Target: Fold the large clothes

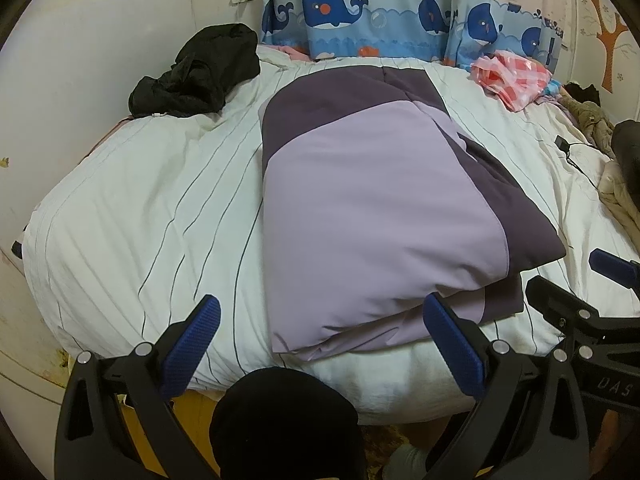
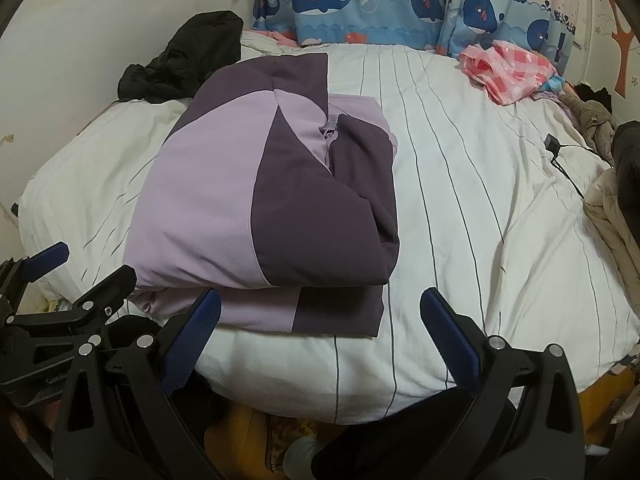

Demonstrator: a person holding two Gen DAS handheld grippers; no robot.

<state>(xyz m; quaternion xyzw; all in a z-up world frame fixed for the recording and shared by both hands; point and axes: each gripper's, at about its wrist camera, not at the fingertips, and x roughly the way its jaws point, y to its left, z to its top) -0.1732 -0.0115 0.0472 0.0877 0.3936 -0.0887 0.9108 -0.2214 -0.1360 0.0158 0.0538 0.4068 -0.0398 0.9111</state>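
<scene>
A large purple garment [image 1: 368,216], light lilac with dark purple panels, lies folded into a thick rectangle on the white striped duvet [image 1: 140,220]. It also shows in the right wrist view [image 2: 248,208], left of centre. My left gripper [image 1: 322,308] is open and empty, held back at the bed's near edge in front of the garment's near hem. My right gripper [image 2: 320,304] is open and empty, also at the near edge, off the garment's near right corner. Each gripper shows at the edge of the other's view.
A crumpled black garment [image 1: 200,76] lies at the far left by the wall. A pink checked cloth [image 1: 512,76] lies at the far right. A black charger and cable [image 2: 560,152] and beige clothes [image 2: 612,216] lie at the right edge. A whale-print curtain [image 1: 380,12] hangs behind the bed.
</scene>
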